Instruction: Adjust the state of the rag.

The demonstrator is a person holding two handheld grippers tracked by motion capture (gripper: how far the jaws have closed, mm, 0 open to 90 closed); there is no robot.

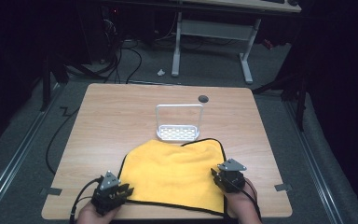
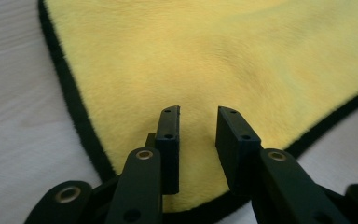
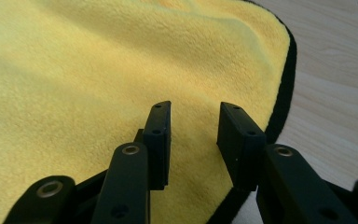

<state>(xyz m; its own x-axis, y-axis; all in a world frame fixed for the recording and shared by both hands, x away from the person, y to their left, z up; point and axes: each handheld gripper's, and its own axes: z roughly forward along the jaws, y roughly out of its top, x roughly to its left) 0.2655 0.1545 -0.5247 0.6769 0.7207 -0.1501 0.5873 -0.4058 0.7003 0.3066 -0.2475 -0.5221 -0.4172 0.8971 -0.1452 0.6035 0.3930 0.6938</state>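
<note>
A yellow cloth (image 1: 175,175) with black edging lies spread on the wooden desk (image 1: 116,116), its far edge just touching a white rack (image 1: 178,122). The left tool (image 2: 196,122) sits over the cloth's near left corner, jaws spread, nothing pinched between them. The right tool (image 3: 193,119) sits over the cloth's near right corner, beside the black hem, its 2 jaws likewise spread over bare fabric.

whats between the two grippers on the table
The yellow cloth spans the stretch from the left gripper to the right gripper; nothing else lies there, as the high view shows.
</note>
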